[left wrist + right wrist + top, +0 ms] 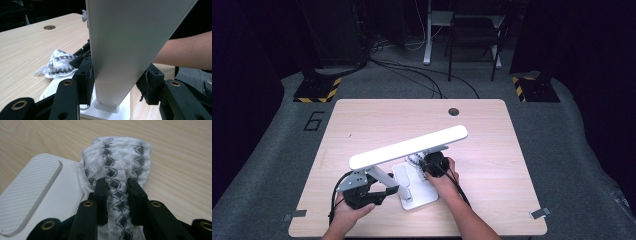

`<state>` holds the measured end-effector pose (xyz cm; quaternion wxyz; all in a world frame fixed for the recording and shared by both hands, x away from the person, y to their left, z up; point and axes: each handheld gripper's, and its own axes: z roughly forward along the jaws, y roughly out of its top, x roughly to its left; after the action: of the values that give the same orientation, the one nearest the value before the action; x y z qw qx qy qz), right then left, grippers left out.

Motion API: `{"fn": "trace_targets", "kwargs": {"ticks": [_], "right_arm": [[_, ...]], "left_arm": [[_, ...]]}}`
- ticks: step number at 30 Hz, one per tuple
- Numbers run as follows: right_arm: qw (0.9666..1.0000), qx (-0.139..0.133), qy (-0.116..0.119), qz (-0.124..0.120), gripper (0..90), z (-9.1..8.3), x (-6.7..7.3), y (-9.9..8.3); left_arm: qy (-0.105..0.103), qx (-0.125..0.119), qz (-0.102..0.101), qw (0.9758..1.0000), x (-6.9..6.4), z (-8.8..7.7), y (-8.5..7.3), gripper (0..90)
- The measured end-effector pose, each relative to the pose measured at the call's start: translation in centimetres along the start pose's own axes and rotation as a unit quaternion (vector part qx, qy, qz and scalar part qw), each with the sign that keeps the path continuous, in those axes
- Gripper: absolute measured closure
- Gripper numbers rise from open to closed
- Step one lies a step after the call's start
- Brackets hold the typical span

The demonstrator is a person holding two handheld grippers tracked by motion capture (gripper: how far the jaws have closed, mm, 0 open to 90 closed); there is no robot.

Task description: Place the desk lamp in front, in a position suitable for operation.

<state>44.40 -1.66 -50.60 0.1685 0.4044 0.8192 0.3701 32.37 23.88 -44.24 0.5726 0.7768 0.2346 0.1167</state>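
On the left, my left gripper [373,192] clamps the flat white metal arm of the desk lamp [408,147], steadying it. My right gripper [432,162] pinches a bunched white cloth with grey zigzag pattern [117,167] beside the lamp's white ribbed base [37,192]. I judge I'm wiping; next, drag the cloth across the base. The right gripper view shows that pinch closely; the high view shows the whole lamp.

- The left hand-held gripper [371,194] sits low at the near left, gripped by the left hand [349,212], jaws pointing right and clamped on the lamp arm [120,57].
- The right hand-held gripper [428,162] points away from the person, the right hand [443,181] behind it, forearm angling in from the bottom.
- Its jaws pinch the cloth [117,167].
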Motion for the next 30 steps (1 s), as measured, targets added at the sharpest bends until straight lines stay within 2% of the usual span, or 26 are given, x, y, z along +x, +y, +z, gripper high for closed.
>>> {"fn": "trace_targets", "kwargs": {"ticks": [3,6,7,10,11,12,13,16,19,21,22,30], "right_arm": [[0.9999,0.002,-0.006,-0.008,72.1,0.0,0.2,0.3],[0.9998,-0.017,0.001,-0.010,72.2,-0.2,0.8,0.7],[0.9996,-0.023,0.004,-0.017,72.0,-0.2,1.2,0.8],[0.9994,-0.017,0.006,-0.028,70.2,0.4,2.4,0.9],[0.9994,-0.017,0.006,-0.028,70.2,0.4,2.4,0.9],[0.9990,-0.017,0.002,-0.042,69.3,0.6,2.5,0.9],[0.9990,-0.017,-0.003,-0.042,68.7,0.8,2.8,0.9],[0.9986,-0.018,-0.004,-0.049,68.2,0.9,2.9,1.0],[0.9989,-0.018,-0.005,-0.043,68.3,1.0,3.0,1.0],[0.9983,-0.019,-0.007,-0.054,68.9,1.1,3.1,0.9],[0.9985,-0.021,-0.007,-0.051,69.0,1.1,3.2,0.8],[0.9977,-0.029,-0.003,-0.060,69.0,0.6,3.7,0.1]], "left_arm": [[0.002,0.002,0.001,1.0000,0.0,0.0,0.0,52.2],[0.004,0.004,0.004,1.0000,0.0,-0.1,0.1,52.2],[0.005,0.005,0.004,1.0000,-0.1,-0.1,0.1,52.2],[0.005,0.002,0.004,1.0000,-0.1,0.0,0.0,52.2],[0.005,0.002,0.004,1.0000,-0.1,0.0,0.0,52.2],[0.006,0.002,0.004,1.0000,-0.1,0.0,0.0,52.2],[0.006,0.002,0.004,1.0000,-0.1,0.0,0.0,52.2],[0.005,0.006,0.006,1.0000,-0.1,-0.1,0.0,52.2],[0.003,0.003,0.005,1.0000,0.0,0.0,0.0,52.2],[0.003,0.003,0.001,1.0000,-0.1,0.0,0.0,52.1],[0.003,0.003,0.002,1.0000,-0.1,0.0,0.0,52.1],[0.007,0.003,0.002,1.0000,-0.1,0.0,0.1,52.1]]}}
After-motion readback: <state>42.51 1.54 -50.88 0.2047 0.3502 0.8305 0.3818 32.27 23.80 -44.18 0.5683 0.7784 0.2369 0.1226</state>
